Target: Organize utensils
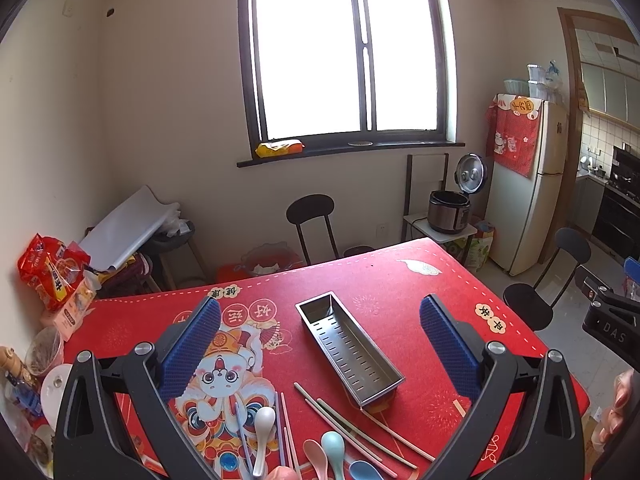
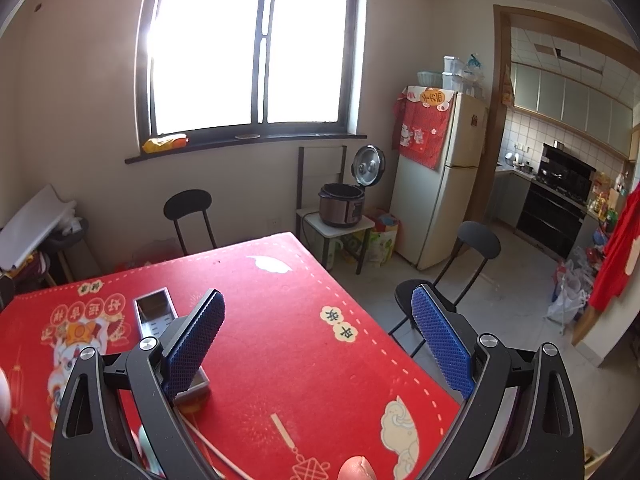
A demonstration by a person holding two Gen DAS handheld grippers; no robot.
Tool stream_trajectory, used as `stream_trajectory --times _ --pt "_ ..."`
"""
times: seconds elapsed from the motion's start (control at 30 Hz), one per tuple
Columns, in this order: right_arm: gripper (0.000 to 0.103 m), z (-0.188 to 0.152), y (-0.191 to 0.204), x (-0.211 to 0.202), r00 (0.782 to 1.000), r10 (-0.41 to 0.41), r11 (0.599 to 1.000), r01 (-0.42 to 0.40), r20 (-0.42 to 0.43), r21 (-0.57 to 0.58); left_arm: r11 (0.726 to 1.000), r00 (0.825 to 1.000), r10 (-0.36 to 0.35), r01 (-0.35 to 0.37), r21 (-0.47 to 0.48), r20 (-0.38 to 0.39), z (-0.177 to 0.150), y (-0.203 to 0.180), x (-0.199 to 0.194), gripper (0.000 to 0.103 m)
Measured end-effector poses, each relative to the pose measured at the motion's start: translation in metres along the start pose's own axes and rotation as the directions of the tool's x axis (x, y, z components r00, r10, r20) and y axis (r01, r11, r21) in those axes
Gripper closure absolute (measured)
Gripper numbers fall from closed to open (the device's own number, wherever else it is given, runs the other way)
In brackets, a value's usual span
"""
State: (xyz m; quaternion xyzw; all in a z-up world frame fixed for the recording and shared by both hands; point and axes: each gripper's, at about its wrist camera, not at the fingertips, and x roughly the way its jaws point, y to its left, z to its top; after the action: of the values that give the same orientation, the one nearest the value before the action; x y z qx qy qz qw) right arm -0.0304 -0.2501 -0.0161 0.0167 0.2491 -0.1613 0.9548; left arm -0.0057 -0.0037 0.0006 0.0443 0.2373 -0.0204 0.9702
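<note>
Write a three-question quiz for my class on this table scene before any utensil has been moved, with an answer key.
1. True or false: the metal utensil box already holds chopsticks.
2. Which spoon lies farthest left in the left wrist view: A) the white spoon, B) the pink spoon, C) the blue spoon?
3. Fill in: the left gripper and the right gripper both have their jaws ____ and hold nothing.

Key: 1. False; the box is empty and the chopsticks lie on the red tablecloth beside it. 2. A. 3. open.
</note>
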Motion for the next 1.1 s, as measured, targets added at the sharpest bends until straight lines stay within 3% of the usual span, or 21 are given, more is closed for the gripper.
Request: stream_trajectory --times 0.7,0.8,0.9,1.1 --pt "0.011 -0.003 0.002 0.003 1.000 0.029 1.000 -0.029 -0.006 0.002 1.000 1.000 -0.002 0.001 -0.014 -0.010 0.001 0.003 0.002 0.005" --pt "0.011 -0.006 0.006 0.010 0.994 0.105 0.994 -0.105 -0.037 0.010 1.000 1.000 -0.020 0.019 -0.016 -0.012 0.001 0.014 0.003 0.005" --pt "0.012 -0.015 0.013 0.024 0.976 0.194 0.981 -0.194 -0.100 0.003 0.997 1.000 -0.004 0.004 -0.077 0.000 -0.004 0.043 0.005 0.005" --pt "0.012 -0.043 0.031 0.062 0.933 0.301 0.951 -0.310 -0.197 -0.014 0.979 0.991 0.092 -0.108 -0.175 -0.097 -0.035 0.108 0.020 0.005"
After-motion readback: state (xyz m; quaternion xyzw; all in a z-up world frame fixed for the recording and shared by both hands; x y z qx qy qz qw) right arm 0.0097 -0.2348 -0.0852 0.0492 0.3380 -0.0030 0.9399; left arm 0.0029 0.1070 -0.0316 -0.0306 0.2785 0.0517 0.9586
